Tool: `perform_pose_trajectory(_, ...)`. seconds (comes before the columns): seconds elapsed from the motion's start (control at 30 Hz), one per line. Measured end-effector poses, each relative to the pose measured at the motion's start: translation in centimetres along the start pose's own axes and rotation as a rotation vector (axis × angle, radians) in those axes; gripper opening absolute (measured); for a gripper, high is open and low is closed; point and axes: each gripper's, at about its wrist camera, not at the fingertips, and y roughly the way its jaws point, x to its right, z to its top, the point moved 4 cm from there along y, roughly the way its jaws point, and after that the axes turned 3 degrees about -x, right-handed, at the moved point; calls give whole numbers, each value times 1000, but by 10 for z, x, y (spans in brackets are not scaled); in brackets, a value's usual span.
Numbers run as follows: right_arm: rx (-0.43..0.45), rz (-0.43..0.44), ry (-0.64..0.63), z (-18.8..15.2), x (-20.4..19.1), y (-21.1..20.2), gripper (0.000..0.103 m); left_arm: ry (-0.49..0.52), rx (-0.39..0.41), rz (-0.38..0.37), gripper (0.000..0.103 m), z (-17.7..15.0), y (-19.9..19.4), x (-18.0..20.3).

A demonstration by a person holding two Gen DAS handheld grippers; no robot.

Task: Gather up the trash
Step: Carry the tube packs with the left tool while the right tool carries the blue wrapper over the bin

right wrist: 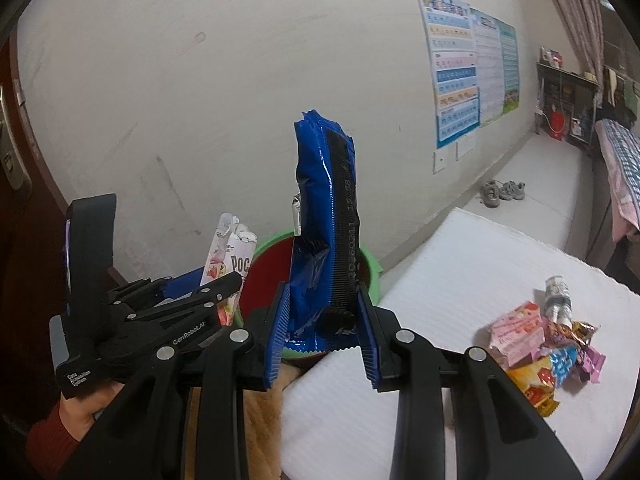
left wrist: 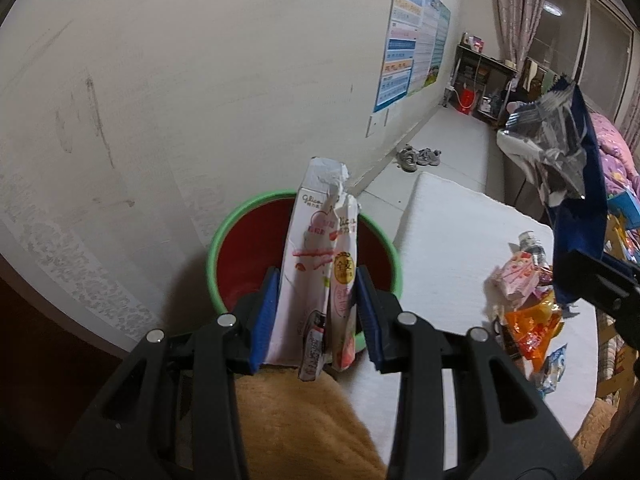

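My left gripper (left wrist: 316, 304) is shut on a torn white and pink snack box (left wrist: 310, 264), held upright over the red bin with a green rim (left wrist: 256, 204). My right gripper (right wrist: 323, 320) is shut on a blue snack wrapper (right wrist: 324, 216), held upright over the same bin (right wrist: 370, 266). In the left wrist view the blue wrapper (left wrist: 576, 184) hangs at the right. In the right wrist view the left gripper (right wrist: 224, 284) and its box (right wrist: 224, 252) are at the left. A pile of colourful wrappers (right wrist: 548, 348) and a crushed plastic bottle (right wrist: 558, 298) lie on the white mat (right wrist: 440, 280).
The bin stands on the floor against a white wall (left wrist: 200, 80), next to the mat's left edge (left wrist: 408, 216). A tan blanket (left wrist: 296, 424) lies below the grippers. Shoes (right wrist: 502, 191), posters (right wrist: 460, 64), a shelf (left wrist: 480, 80) and a bed (right wrist: 620, 168) are farther back.
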Motion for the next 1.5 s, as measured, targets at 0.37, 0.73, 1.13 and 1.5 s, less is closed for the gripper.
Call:
perform_pose_trajectory(0.37, -30, 18, -29, 4, -11, 17, 32, -9, -4, 20, 37, 1, 6, -14)
perform_pose_trajectory(0.73, -87, 22, -30, 4, -5, 54, 32, -34, -35, 46, 37, -3, 24, -30)
perform_pose_trajectory(1.13, -170, 7, -18, -2, 10, 97, 32, -67, -113, 42, 37, -5, 71, -41)
perform_pose_trajectory(1.5, -189, -6, -26, 10, 14, 120, 32, -83, -139, 38, 39, 6, 97, -49)
